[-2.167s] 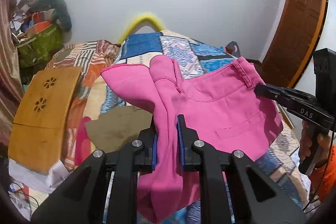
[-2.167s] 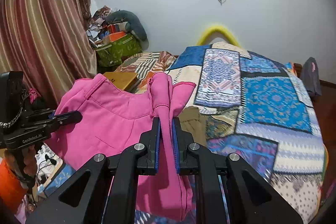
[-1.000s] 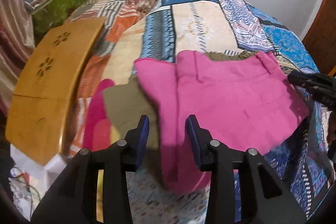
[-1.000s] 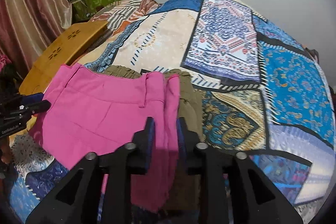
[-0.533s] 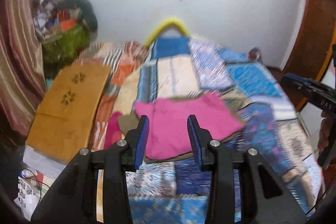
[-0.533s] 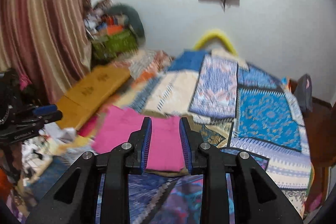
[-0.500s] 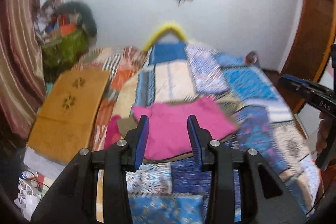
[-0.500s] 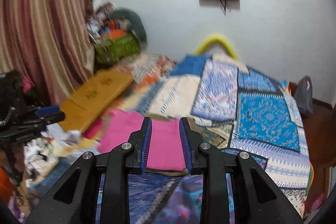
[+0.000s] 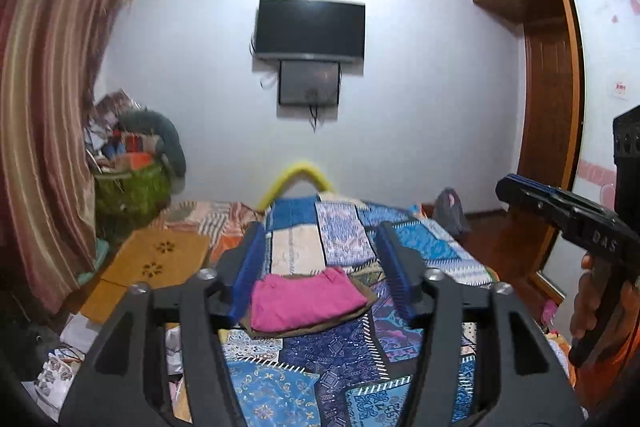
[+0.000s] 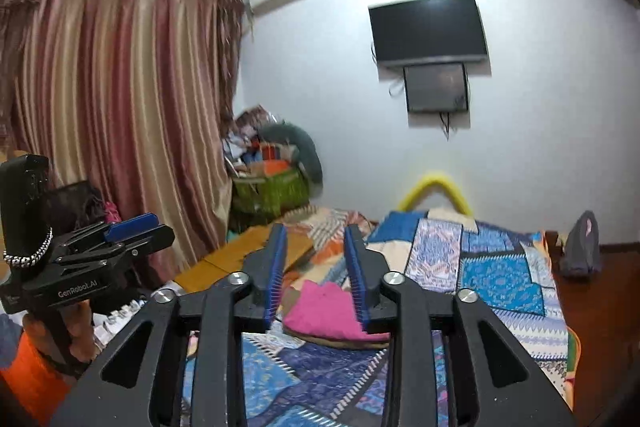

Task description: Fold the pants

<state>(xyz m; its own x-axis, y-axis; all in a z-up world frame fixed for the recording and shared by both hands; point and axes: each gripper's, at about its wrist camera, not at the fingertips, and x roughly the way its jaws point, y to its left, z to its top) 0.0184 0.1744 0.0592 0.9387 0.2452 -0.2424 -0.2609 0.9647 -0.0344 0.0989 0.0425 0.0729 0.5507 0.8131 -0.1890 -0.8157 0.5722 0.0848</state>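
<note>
Both grippers have let go of the pants and pulled back and up since the earlier frames, so the whole room now shows. Left gripper and right gripper each hang in the air with blue-padded fingers spread apart, holding nothing. Folded into a pink rectangle, the pants lie on a brown garment on the quilt, well apart from both grippers, with a wooden board beside the bed.
</note>
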